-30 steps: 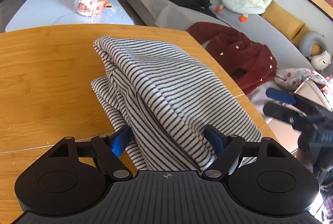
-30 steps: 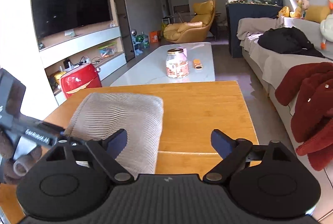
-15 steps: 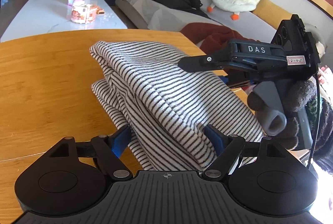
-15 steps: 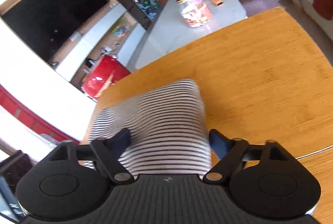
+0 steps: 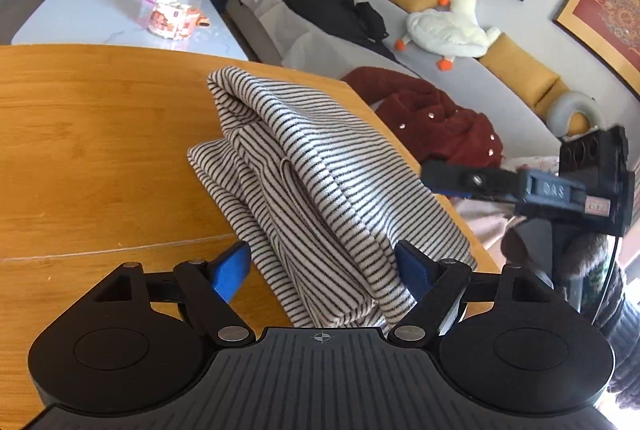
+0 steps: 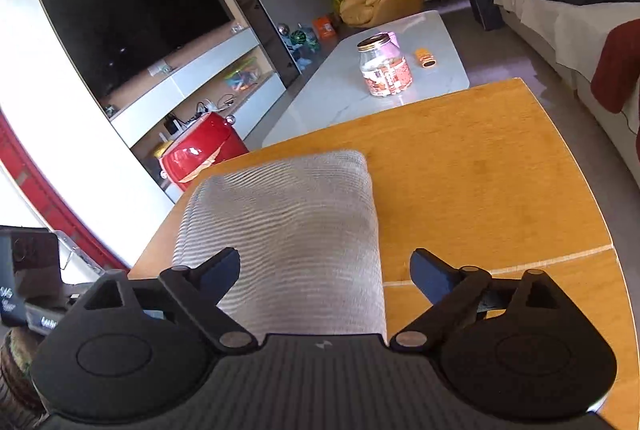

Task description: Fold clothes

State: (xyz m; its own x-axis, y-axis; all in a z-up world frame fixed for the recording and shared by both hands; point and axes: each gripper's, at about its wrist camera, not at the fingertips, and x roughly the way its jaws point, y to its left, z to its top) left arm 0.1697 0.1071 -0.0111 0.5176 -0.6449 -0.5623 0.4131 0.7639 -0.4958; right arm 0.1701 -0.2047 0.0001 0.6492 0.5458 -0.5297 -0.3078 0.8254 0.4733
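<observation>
A black-and-white striped garment (image 5: 320,166) lies folded in a thick bundle on the wooden table (image 5: 80,134). My left gripper (image 5: 322,262) straddles its near end. The cloth fills the gap between the blue pads and bulges over the right pad's tip, so the jaws grip it wide. In the right wrist view the same garment (image 6: 288,222) looks like a smooth rectangle. My right gripper (image 6: 324,266) hovers at its near end with jaws opening; the left pad overlaps the cloth and the right pad stands clear over bare wood. From the left wrist view, the right gripper (image 5: 440,182) hangs just off the table's right edge.
A glass jar (image 6: 384,70) stands on a white coffee table beyond the wooden table (image 6: 480,170). A sofa at the right carries a dark red coat (image 5: 440,118), a black garment and a duck plush (image 5: 444,26). A red case (image 6: 200,154) sits below the TV wall.
The right gripper, above the garment half a second ago, has drawn back past the table's right edge, and its jaws have spread wider. The left gripper stays on the cloth's near end.
</observation>
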